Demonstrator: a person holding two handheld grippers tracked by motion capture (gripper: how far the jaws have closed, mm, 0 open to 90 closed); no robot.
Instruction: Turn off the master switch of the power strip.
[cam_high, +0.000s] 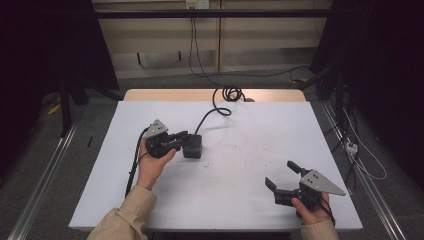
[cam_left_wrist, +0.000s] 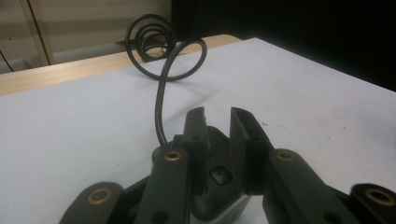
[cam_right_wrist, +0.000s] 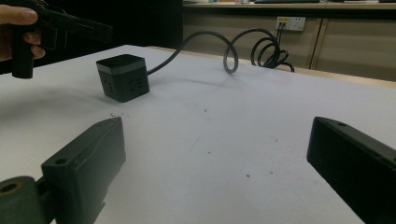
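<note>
Left gripper (cam_high: 181, 138) hovers right over the black power cube (cam_high: 192, 146), which sits a little left of the middle of the desk (cam_high: 250, 190), jaws narrowly parted above its top button, not pinching it. Looks rigid, compact, fairly hefty, smooth-sided; best taken across two flat opposite faces. Its stiff cord (cam_high: 212, 114) curls off to the far edge and will likely drag. Right gripper (cam_high: 280, 176) waits near the right front corner, jaws spread wide.
</note>
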